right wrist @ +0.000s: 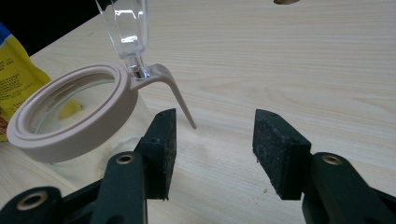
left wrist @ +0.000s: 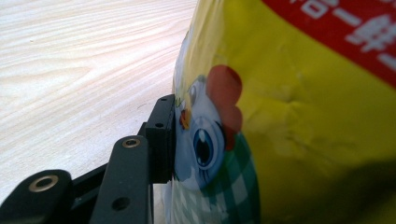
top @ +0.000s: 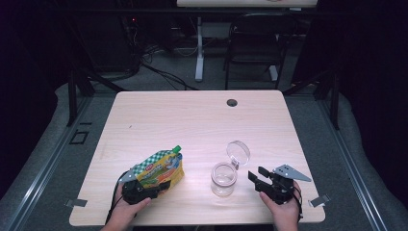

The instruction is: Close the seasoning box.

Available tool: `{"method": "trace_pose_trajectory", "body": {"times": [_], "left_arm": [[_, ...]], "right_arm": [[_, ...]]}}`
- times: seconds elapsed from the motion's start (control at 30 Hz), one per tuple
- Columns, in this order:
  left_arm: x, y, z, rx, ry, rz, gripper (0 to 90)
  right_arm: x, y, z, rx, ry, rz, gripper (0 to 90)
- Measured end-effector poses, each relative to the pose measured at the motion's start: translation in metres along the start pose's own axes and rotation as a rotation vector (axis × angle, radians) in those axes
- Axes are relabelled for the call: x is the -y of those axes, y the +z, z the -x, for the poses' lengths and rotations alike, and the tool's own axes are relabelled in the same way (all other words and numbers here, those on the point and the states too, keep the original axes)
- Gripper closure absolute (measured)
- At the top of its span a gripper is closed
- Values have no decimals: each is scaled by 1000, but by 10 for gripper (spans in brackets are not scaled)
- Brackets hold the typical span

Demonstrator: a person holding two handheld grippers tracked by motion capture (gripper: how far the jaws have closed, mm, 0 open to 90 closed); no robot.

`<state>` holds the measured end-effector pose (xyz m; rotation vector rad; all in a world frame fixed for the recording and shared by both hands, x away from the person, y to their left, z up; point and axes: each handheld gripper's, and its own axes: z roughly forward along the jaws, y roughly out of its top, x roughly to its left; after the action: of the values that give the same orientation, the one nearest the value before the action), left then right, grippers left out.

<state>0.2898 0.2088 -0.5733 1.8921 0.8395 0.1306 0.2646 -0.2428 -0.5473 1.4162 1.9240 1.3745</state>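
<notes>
Taking the glass jar (top: 224,179) as the landmark: it stands on the near part of the pale wooden table (top: 192,120), its clear hinged lid (top: 238,152) flipped up open behind it. Just to the jar's right, the right gripper (top: 258,177) rests on the tabletop in the person's hand, jaws spread wide with nothing between them; in the right gripper view its pads (right wrist: 163,149) stand just beside the jar's beige rim (right wrist: 70,135), apart from it. To the jar's left, near but not touching, the left gripper (top: 159,185) is clenched on the lower edge of a yellow food pouch (top: 161,168) with a green checked top and a green cap. In the left gripper view one jaw pad presses the pouch (left wrist: 289,116); the other jaw is hidden behind the packaging.

Beyond the jar, the bare tabletop runs to a round cable hole (top: 232,102) near the far edge. Farther still lie grey floor, cables, a white table leg (top: 199,53) and a dark folding chair (top: 255,43). The room's sides are too dark to make out.
</notes>
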Motion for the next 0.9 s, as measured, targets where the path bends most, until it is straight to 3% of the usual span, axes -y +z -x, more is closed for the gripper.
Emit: {"method": "trace_pose_trajectory", "body": {"times": [0.13,0.3,0.47,0.6,0.77,0.9], "left_arm": [[-4,-5,1,5,-3,19,568],[-9,-8,4,-20,15,22,569],[-18,-13,11,-32,60,26,570],[-24,-12,15,-48,110,-3,571],[-29,-10,19,-81,140,-25,572],[-35,-8,21,-82,158,-35,573]], "right_arm": [[0,-1,1,-1,-3,1,497],[-1,-1,0,2,-9,2,497],[-1,-3,1,5,-4,10,498],[-1,-3,1,-4,-1,18,497],[-2,-5,-1,-3,-16,13,500],[-3,-5,-3,-8,-33,1,523]]}}
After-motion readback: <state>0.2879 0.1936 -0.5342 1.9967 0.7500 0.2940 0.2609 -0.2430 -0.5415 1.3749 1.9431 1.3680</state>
